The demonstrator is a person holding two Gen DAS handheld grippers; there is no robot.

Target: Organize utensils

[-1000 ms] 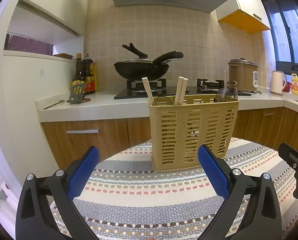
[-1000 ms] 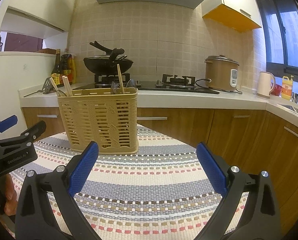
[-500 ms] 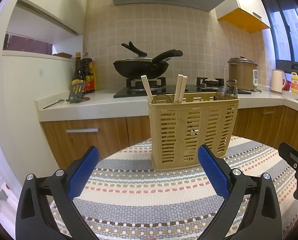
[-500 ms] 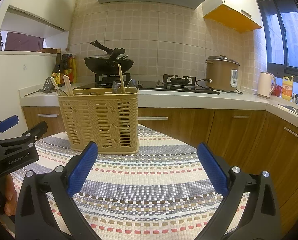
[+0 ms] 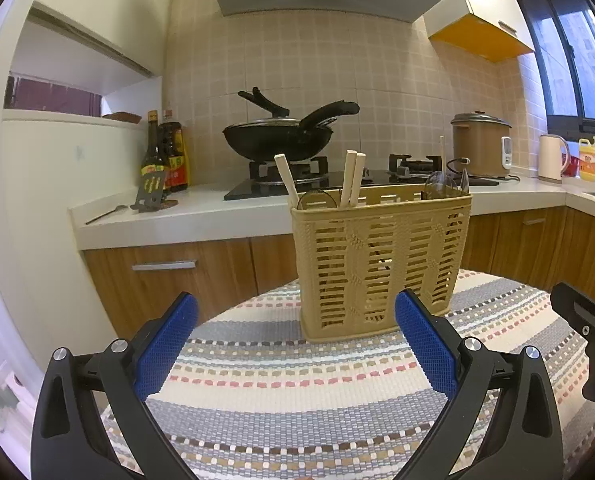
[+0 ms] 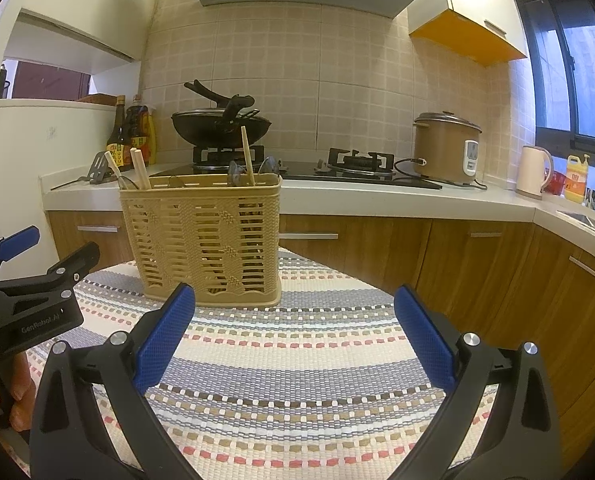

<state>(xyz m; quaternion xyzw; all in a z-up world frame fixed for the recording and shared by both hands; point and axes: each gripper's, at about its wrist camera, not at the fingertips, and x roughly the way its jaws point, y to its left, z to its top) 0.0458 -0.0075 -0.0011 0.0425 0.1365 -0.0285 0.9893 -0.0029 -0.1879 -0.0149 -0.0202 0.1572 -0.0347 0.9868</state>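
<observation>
Very little has moved since a second ago: both views have crept slightly, so the utensil basket sits a touch lower and nearer in the left wrist view, and the same slow drift shows in the right wrist view. Nothing has been picked up or put down in that time.

Nearest, the left gripper hangs over the striped woven mat with its blue pads spread wide and nothing between them. The right gripper is likewise spread and empty, with the basket at its 11 o'clock.

Further out, at the left gripper's 12 o'clock, the basket stands upright on the mat, holding wooden chopsticks and what look like clear spoons. No loose utensil shows on the mat, so the sorting is probably done or nearly so.

Beyond lies the counter with a black wok and a rice cooker.
</observation>
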